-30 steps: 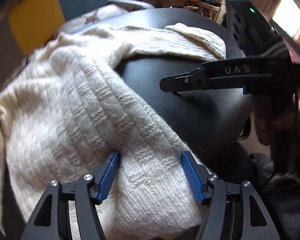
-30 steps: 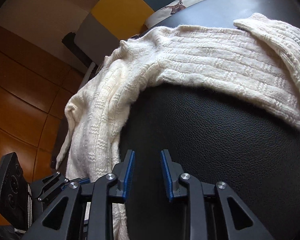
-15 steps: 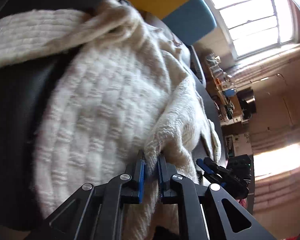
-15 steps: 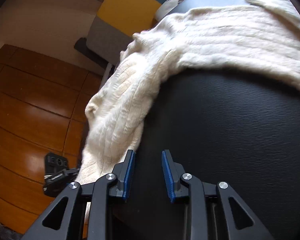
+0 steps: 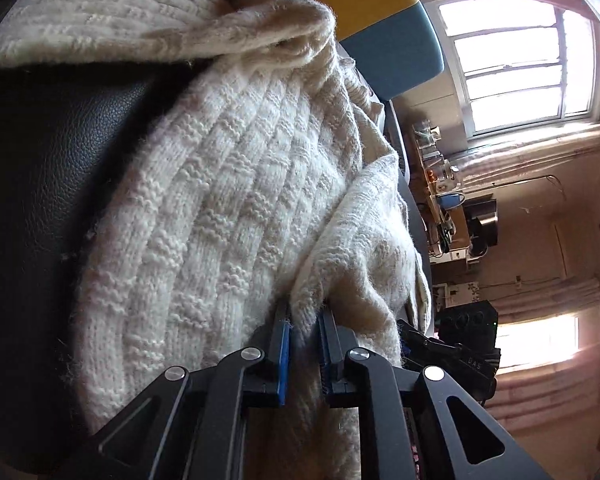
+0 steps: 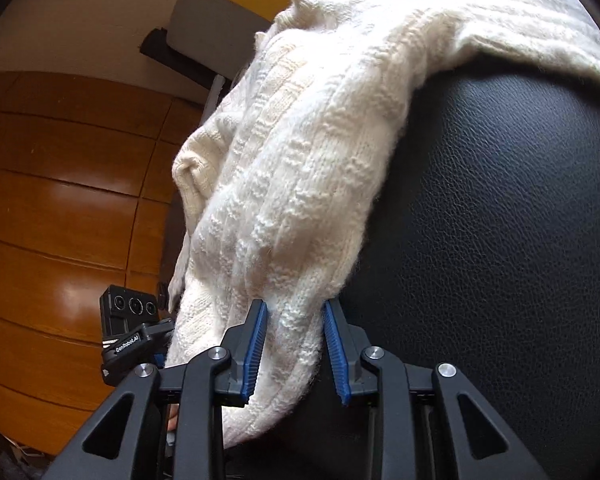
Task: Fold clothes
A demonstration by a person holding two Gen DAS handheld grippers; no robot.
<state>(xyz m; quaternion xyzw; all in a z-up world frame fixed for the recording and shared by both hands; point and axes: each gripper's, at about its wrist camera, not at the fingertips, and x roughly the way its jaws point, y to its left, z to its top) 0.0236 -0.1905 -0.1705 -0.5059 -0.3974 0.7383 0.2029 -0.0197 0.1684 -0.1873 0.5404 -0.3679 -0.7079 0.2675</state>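
The cream knitted sweater point(image 6: 300, 168) is draped over a black leather-like seat point(image 6: 500, 240), its long axis running from the upper right of the right wrist frame down to the lower centre, where one end hangs off the seat's edge. That hanging end lies directly between the blue pads of the right hand-held gripper point(image 6: 294, 350), which are spread with the knit filling the gap but not visibly squeezed. In the left wrist view the sweater point(image 5: 220, 208) fills the middle of the frame, and a raised fold of it is pinched by the left hand-held gripper point(image 5: 304, 354), whose pads are drawn close together on the wool. The right hand-held gripper is judged the one that must act next, by pressing together on the end already within its pads. Little stands in the way; the other device shows at the lower left of the right view, near the wooden floor point(image 6: 60, 208), and a window point(image 5: 516, 64) and a cluttered shelf point(image 5: 444, 184) lie well apart.
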